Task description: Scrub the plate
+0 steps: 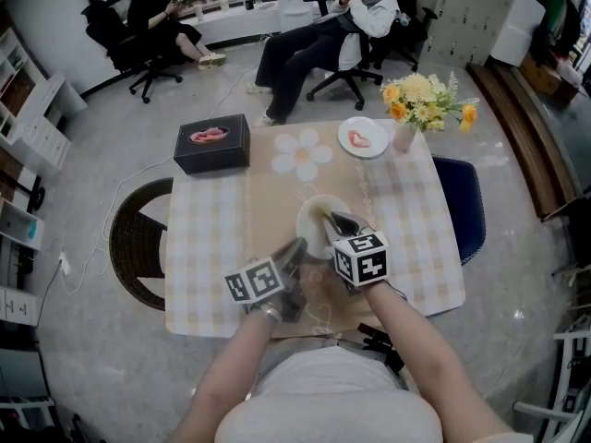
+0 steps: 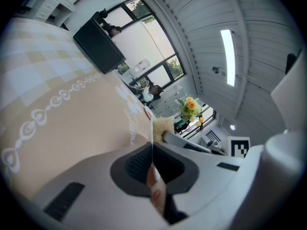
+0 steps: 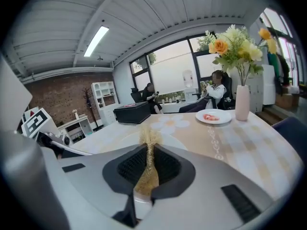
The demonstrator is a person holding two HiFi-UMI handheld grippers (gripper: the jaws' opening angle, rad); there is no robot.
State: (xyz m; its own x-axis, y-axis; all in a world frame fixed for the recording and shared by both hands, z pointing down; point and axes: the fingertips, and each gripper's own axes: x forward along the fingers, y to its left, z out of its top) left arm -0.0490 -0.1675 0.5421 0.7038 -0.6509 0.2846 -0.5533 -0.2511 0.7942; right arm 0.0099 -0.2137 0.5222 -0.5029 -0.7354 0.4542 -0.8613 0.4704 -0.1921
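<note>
Your pale round plate [image 1: 312, 212] is at the middle of the table [image 1: 417, 247], over the beige runner [image 1: 277, 197] that crosses the cream checked cloth [image 1: 203, 247]. Your left gripper [image 1: 297, 247] has its jaws pressed together on the plate's near rim, which shows edge-on as a thin line between the pads in the left gripper view. Your right gripper [image 1: 331, 220] is over the plate, its jaws pinching a golden-yellow fibrous scrubbing pad [image 3: 145, 176] whose frayed tip sticks out past the jaws above the plate's face.

The cube on each gripper carries black-and-white square markers [image 1: 362, 257]. A line of cursive lettering [image 2: 132, 127] runs along the runner beside a chain of small hearts; it is too skewed to read. A large white flower print [image 1: 302, 153] lies on the runner beyond the plate.

At the far edge of the table stand a black box [image 1: 217, 157] with something pink on top, a small white plate [image 1: 374, 149] holding red food, and, just beside that, a pale pink vase [image 1: 404, 137] of yellow and orange flowers.
</note>
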